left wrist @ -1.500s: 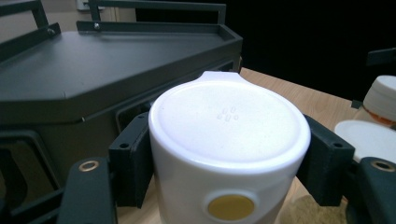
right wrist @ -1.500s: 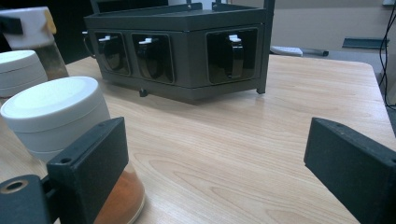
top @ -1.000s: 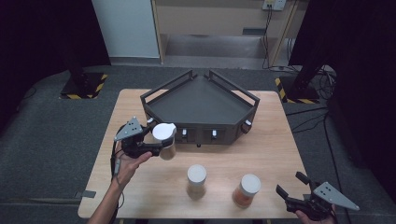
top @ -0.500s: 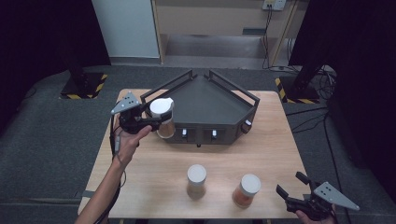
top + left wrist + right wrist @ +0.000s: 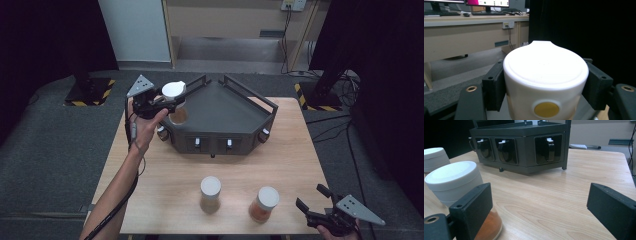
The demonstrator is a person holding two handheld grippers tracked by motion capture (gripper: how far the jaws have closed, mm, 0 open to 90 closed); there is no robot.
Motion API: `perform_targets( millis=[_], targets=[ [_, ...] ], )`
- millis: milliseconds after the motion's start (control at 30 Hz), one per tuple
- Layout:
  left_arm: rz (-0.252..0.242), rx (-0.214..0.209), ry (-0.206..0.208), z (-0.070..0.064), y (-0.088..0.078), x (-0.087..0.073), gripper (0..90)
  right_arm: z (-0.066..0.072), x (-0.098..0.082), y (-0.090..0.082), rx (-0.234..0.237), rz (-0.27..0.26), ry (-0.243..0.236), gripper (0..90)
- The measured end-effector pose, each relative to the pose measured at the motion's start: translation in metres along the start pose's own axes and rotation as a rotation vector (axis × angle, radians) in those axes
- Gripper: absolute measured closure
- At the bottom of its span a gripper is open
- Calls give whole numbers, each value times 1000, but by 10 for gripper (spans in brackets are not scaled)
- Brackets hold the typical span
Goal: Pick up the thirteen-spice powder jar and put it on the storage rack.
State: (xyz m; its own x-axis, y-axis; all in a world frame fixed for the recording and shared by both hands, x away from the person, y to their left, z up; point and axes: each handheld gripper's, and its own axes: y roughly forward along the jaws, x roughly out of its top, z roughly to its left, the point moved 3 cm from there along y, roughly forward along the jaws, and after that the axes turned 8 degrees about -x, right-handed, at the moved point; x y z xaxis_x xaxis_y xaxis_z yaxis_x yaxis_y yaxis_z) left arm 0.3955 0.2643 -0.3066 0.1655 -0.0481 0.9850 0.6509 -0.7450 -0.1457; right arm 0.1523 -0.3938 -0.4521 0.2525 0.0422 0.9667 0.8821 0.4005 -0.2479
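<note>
A spice jar with a white lid (image 5: 174, 95) (image 5: 545, 77) hangs in the air over the left corner of the dark angular rack (image 5: 220, 116). My left gripper (image 5: 167, 102) (image 5: 544, 86) is shut on it, the black pads (image 5: 494, 83) pressing the lid on both sides. Two more white-lidded jars stand near the table's front: a paler one (image 5: 210, 194) and an orange-filled one (image 5: 264, 204) (image 5: 457, 195). At the front right corner my right gripper (image 5: 312, 200) (image 5: 540, 205) rests open, nothing between its fingers, just right of the orange jar.
The rack (image 5: 524, 145) sits at the back middle of the wooden table (image 5: 165, 180), with small knobs along its front face. Beyond the table are a grey floor, black stands with yellow-striped bases (image 5: 90, 92) and dark curtains on both sides.
My left gripper has lifted the jar up and away from the table, toward the rack's left corner. The right gripper has stayed put.
</note>
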Motion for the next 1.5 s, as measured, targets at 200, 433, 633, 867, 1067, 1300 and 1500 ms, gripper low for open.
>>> perform_targets(
  millis=[200,433,633,867,1067,1300,1500],
  targets=[
    [55,60,66,-3,18,2,298,0,0,0,0,-2,1,64],
    [49,79,24,2,32,-12,299,-1,0,0,3,-1,5,64],
    [47,89,1,5,40,-23,299,-1,0,0,5,-1,5,64],
    [46,104,-10,9,44,-27,299,-1,0,0,5,0,3,64],
    [52,111,1,8,46,-29,299,-1,0,0,5,-1,3,63],
    [45,108,-5,9,48,-33,299,-1,0,0,6,-1,4,64],
    [44,110,2,9,49,-34,298,-1,0,0,7,0,3,63]
  ],
)
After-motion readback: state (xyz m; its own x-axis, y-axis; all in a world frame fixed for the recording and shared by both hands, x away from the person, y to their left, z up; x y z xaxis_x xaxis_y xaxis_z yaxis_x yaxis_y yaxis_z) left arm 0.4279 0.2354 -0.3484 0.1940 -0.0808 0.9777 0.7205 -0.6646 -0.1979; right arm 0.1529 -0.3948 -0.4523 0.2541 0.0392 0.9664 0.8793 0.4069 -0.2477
